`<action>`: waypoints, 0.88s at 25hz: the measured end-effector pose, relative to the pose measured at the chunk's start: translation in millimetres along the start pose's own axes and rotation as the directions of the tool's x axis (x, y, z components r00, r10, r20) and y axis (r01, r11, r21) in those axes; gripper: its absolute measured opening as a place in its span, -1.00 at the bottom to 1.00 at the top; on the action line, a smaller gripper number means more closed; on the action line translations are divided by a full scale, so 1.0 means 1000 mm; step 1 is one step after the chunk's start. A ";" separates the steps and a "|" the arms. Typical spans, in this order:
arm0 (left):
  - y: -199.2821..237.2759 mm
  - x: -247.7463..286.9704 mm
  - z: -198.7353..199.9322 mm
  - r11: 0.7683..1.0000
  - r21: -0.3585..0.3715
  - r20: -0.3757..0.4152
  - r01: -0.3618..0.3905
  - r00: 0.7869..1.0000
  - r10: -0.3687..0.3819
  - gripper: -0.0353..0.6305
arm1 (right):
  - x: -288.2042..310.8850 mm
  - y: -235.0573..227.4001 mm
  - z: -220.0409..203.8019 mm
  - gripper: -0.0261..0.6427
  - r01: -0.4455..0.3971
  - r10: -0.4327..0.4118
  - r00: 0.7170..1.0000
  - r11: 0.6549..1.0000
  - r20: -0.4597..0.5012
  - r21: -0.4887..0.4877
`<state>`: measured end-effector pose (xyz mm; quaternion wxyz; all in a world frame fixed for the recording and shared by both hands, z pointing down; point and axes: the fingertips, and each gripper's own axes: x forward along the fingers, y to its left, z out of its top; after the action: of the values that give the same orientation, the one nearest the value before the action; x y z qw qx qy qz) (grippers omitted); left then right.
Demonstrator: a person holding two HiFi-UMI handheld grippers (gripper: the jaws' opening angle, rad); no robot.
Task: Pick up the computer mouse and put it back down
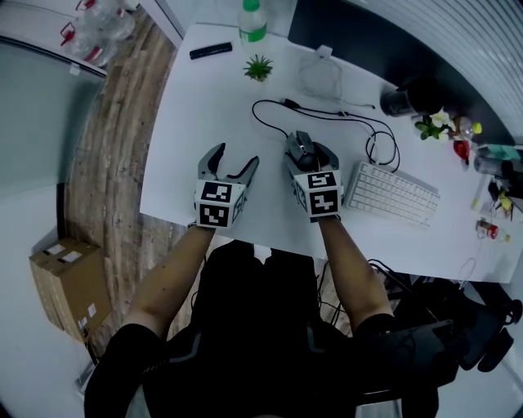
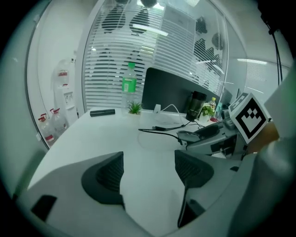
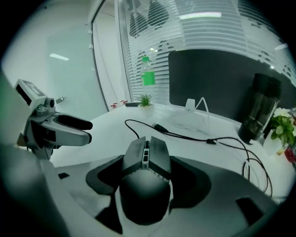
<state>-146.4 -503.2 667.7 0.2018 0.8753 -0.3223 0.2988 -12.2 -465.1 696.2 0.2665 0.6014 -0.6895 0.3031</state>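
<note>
Gripping the mouse (image 3: 145,183) on the white desk (image 1: 196,114)

Right gripper (image 1: 310,152) has its two fingers clamped against the mouse's sides, just left of the keyboard (image 1: 392,194). Left gripper (image 2: 148,169) hovers beside it with fingers apart and only bare desk between them.

**White table and its load**

The white table (image 1: 196,122) is bare along its left side. At the far edge stands a green-labelled bottle (image 1: 252,20), with a flat black bar (image 1: 211,51) towards the far left corner and a small potted plant (image 1: 258,68) just nearer. A clear stand (image 1: 320,77) sits right of the plant. A black cable (image 1: 327,114) loops across the middle to the computer mouse (image 1: 302,147). A white keyboard (image 1: 392,194) lies towards the near right edge, a black tumbler (image 1: 404,100) behind it.
</note>
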 end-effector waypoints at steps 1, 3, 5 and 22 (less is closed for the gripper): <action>0.000 -0.005 0.005 1.000 0.005 0.008 -0.002 1.000 0.002 0.18 | -0.006 0.003 0.005 -0.04 -0.003 0.003 1.000 1.000 0.008 -0.001; -0.002 -0.015 0.017 1.000 0.008 0.026 -0.003 1.000 0.003 0.18 | -0.019 0.007 0.018 -0.04 -0.009 0.009 1.000 1.000 0.027 0.007; -0.003 -0.026 0.031 1.000 0.007 0.053 -0.001 0.999 0.001 0.18 | -0.034 0.008 0.032 -0.04 -0.012 0.011 0.999 1.000 0.048 0.013; -0.065 -0.105 0.157 0.981 0.149 0.293 0.122 0.942 -0.162 0.18 | -0.173 0.012 0.126 -0.04 0.019 -0.011 0.972 0.999 0.235 -0.032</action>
<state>-104.5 -496.5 472.7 0.1141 0.9429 -0.2654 0.1657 -0.9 -441.6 483.5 0.1955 0.6334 -0.7168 0.2162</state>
